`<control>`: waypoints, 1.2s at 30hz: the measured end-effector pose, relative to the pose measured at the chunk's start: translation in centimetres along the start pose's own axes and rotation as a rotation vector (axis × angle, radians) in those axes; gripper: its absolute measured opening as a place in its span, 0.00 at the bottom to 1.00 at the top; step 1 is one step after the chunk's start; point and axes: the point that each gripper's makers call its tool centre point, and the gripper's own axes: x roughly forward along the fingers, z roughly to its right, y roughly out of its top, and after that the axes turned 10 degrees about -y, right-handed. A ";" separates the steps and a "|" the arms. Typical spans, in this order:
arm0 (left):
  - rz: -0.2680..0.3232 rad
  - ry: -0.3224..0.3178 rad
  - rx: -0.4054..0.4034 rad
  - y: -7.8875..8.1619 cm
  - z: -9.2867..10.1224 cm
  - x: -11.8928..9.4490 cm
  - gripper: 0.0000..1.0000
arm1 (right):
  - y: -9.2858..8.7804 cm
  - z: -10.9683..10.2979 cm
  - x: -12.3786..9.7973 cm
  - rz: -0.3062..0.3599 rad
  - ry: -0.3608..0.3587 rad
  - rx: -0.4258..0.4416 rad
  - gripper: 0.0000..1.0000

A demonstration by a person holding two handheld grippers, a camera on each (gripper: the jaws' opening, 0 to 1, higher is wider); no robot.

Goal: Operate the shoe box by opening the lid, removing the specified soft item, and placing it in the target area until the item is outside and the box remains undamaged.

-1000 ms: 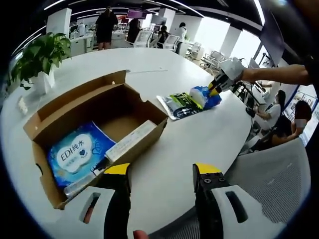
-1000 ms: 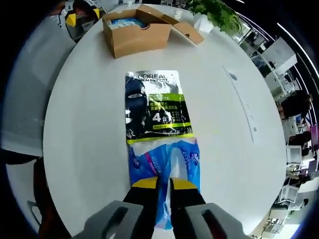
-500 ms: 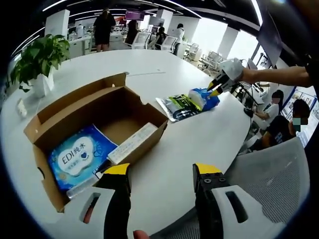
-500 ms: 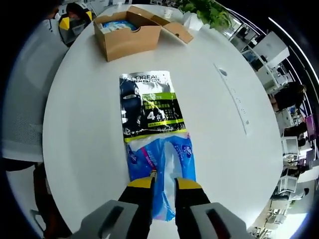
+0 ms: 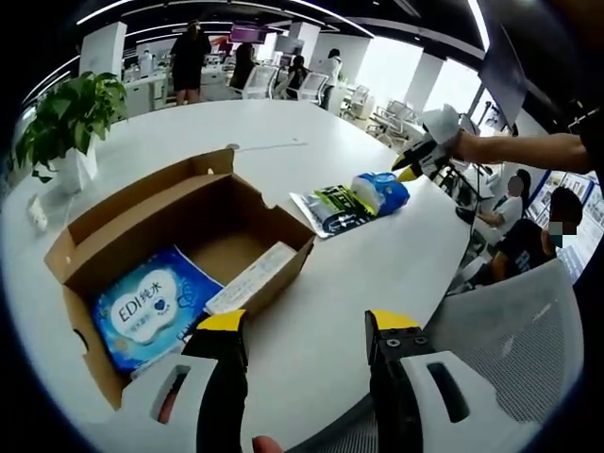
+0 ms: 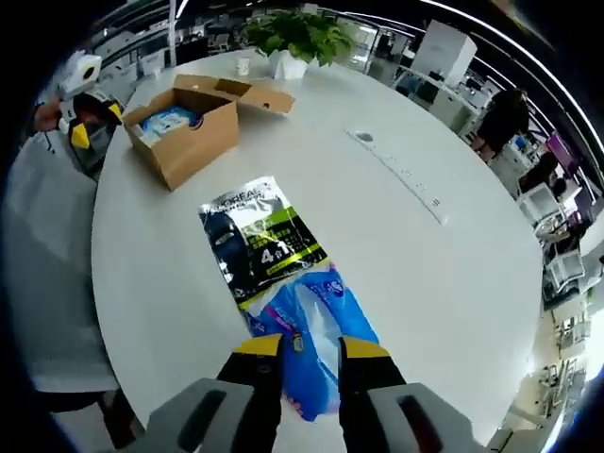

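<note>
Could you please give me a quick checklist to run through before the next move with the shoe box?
1. Shoe box lid open: ok.
2. Blue soft pack outside the box, lying on the table: ok.
3. Right gripper released from the pack: ok, jaws apart.
4. Left gripper open and free: ok.
5. Box undamaged: cannot tell, some sides are hidden.
6. Black sachet partly under the pack: ok.

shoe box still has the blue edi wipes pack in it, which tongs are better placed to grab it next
Left. The left tongs hang open right beside the shoe box, by the EDI pack. The right tongs are far across the table, over the blue soft pack.
</note>
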 end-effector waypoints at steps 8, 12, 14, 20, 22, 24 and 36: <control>0.010 0.000 0.005 0.0 -0.3 -0.9 0.50 | 1.7 0.1 -0.8 0.102 0.006 0.269 0.21; 0.026 -0.008 -0.013 0.0 -0.4 -1.3 0.51 | 3.2 -0.2 -1.1 0.168 0.030 0.385 0.26; 0.027 -0.010 -0.016 -0.2 -0.4 -1.5 0.51 | 3.9 -0.5 -1.2 0.195 0.040 0.411 0.32; 0.036 -0.005 -0.017 -0.3 -0.6 -2.2 0.51 | 5.8 -2.7 -1.4 0.228 0.073 0.431 0.36; 0.040 -0.004 -0.018 -0.4 -0.7 -2.5 0.51 | 6.5 -3.5 -1.4 0.240 0.088 0.446 0.36; 0.046 -0.004 -0.022 -0.5 -0.8 -2.8 0.51 | 7.2 -4.4 -1.4 0.250 0.106 0.470 0.37; 0.080 0.012 -0.032 -0.3 -2.1 -4.7 0.51 | 10.8 -10.0 -1.3 0.282 0.187 0.487 0.41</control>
